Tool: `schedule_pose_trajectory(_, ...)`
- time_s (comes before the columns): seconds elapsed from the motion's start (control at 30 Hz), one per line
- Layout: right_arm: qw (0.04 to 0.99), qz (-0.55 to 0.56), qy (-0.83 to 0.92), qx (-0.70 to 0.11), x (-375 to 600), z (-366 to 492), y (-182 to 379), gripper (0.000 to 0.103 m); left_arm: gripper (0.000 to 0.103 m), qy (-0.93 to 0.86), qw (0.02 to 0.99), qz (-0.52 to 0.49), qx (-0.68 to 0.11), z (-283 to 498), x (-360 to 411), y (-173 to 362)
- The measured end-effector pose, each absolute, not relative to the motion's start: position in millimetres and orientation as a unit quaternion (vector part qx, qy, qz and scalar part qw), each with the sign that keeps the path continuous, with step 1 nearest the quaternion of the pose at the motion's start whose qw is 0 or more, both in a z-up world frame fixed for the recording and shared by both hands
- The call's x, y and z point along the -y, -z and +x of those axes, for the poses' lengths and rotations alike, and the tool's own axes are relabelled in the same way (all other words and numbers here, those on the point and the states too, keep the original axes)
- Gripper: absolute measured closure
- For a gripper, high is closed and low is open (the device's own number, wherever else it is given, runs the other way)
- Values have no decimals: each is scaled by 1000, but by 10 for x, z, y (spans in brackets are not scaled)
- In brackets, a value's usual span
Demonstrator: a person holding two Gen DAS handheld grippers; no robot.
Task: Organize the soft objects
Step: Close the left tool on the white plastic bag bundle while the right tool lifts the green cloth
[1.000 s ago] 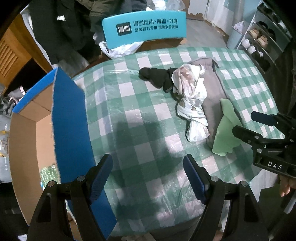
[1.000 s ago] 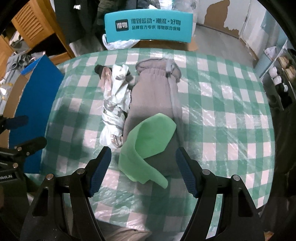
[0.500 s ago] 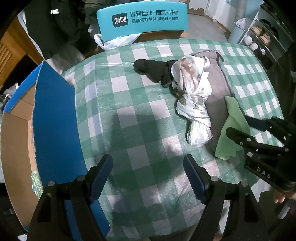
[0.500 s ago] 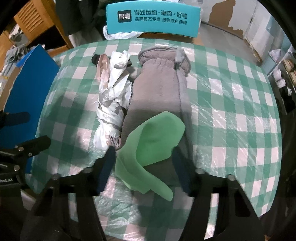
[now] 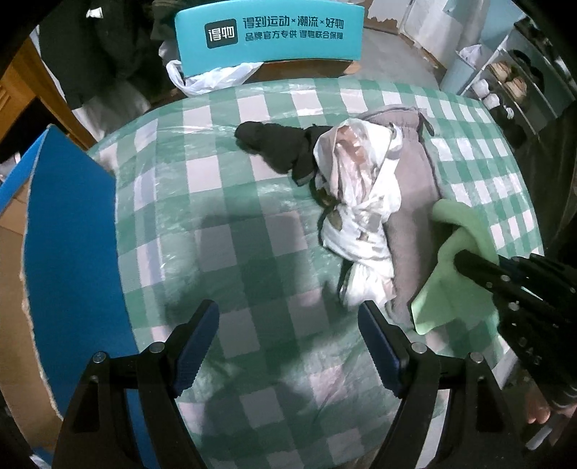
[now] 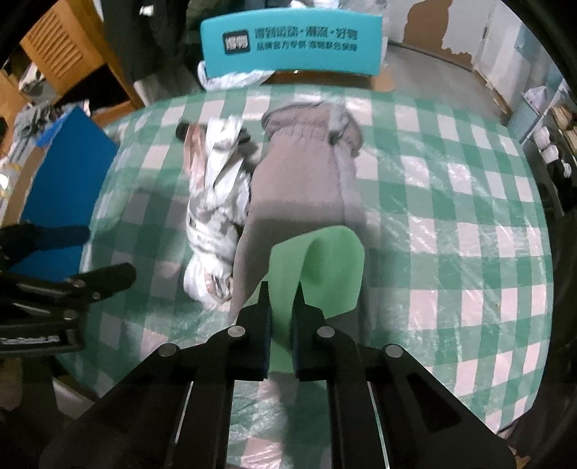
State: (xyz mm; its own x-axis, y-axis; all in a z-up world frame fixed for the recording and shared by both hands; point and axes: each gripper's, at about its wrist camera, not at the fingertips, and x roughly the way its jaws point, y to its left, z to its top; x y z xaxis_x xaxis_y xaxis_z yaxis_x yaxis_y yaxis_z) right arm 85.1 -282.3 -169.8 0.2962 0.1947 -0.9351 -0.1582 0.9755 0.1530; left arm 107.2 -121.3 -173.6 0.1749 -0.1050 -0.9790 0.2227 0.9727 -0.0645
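My right gripper (image 6: 281,299) clenching the green cloth (image 6: 324,259) lying on grey sweatpants (image 6: 306,187), my left gripper (image 5: 288,324) hovering released over the checked tablecloth (image 5: 216,223), patterned white garment (image 5: 360,194) between them

Checked table (image 5: 252,223), teal chair (image 5: 267,32), shelves (image 5: 519,79)

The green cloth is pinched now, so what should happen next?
Probably lift it. The right tool is shut on the green cloth, which still drapes over the grey sweatpants. Raising it a little should free it for carrying toward the blue box, while the left tool hangs open.
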Motion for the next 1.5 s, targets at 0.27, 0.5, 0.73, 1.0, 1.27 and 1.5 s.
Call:
schedule_pose_trajectory(0.27,822,27,-88,-562,3010,955,1535,95,22,107,764,36,-635,1237,1382,1832)
schedule_pose_trajectory(0.5,820,36,-86,-565,3103,1012,1604,95,22,100,765,29,-636,1373,1491,1890)
schedule_pose_trajectory(0.73,817,43,-83,-570,3192,1049,1674,95,21,101,761,33,-639,1452,1642,1982)
schedule_pose_trajectory(1.0,813,50,-87,-574,3235,1056,1711,95,26,104,764,18,-636,1530,1677,2099)
schedule_pose_trajectory(1.27,812,52,-89,-575,3237,1051,1697,95,61,128,760,6,-638,1528,1667,2117)
schedule_pose_trajectory(1.5,815,49,-90,-571,3195,1049,1641,95,64,130,765,19,-631,1421,1592,2007)
